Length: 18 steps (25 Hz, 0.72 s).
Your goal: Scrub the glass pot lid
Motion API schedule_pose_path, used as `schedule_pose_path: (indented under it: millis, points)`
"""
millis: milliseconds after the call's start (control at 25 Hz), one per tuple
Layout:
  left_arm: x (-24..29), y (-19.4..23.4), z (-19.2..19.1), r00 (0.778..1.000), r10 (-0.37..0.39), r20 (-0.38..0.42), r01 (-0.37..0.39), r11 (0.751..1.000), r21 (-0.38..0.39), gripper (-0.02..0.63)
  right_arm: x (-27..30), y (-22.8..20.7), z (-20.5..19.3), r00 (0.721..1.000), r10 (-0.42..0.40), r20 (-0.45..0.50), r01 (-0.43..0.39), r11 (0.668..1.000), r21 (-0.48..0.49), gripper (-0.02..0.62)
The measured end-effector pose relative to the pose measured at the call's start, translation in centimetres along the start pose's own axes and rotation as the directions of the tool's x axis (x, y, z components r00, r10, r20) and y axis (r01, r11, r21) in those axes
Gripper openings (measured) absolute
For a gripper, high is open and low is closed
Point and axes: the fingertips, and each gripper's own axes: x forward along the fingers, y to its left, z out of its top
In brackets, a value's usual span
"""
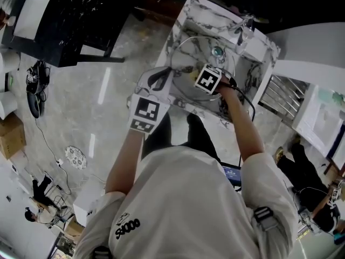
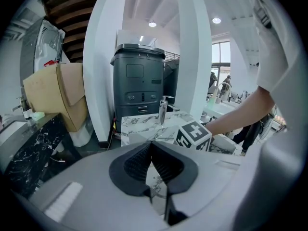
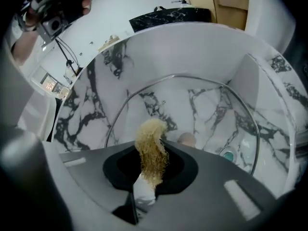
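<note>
The right hand-held gripper (image 3: 150, 166) clamps a scrub pad (image 3: 151, 146) facing the glass pot lid (image 3: 192, 109) in the sink (image 3: 89, 112), while the left hand-held gripper (image 2: 152, 147), jaws together on nothing visible, sits near its 9 o'clock rim, probably for bracing.

Glossy marble sink (image 3: 96, 109); metal-rimmed glass lid (image 3: 202, 105); coarse fibrous scrubber (image 3: 151, 153).

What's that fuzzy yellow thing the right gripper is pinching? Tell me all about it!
It is a scrubber, a tuft of pale golden, curly fibres, stringy like a loofah. The right gripper is shut on its lower part, so the top pokes up past the jaws and curls a little to one side. It points at the glass lid leaning in the marble sink. Whether its tip touches the glass cannot be told.
</note>
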Motion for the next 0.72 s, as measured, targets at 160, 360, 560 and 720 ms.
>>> schedule_pose_path:
  millis: [160, 360, 560, 720]
  points:
    - [0.0, -0.5, -0.1, 1.000, -0.006, 0.000, 0.006, 1.000, 0.003, 0.009, -0.4, -0.1, -3.1, 0.997, 0.005, -0.071, -0.006, 1.000, -0.017, 0.051]
    - [-0.2, -0.7, -0.3, 1.000, -0.007, -0.004, 0.007, 1.000, 0.003, 0.009, -1.5, -4.6, -6.4, 0.982, -0.130, -0.137, 0.137, 0.990, 0.040, 0.051]
    - [-0.6, -0.2, -0.6, 1.000, 0.007, -0.012, -0.006, 1.000, 0.003, 0.009, -2.1, -8.3, -5.8, 0.965, -0.223, -0.139, 0.235, 0.969, 0.080, 0.051]
    - [-0.9, 0.3, -0.9, 1.000, 0.019, -0.017, -0.019, 1.000, 0.000, 0.009, -2.2, -10.0, -3.5, 0.949, -0.293, -0.116, 0.301, 0.951, 0.064, 0.051]
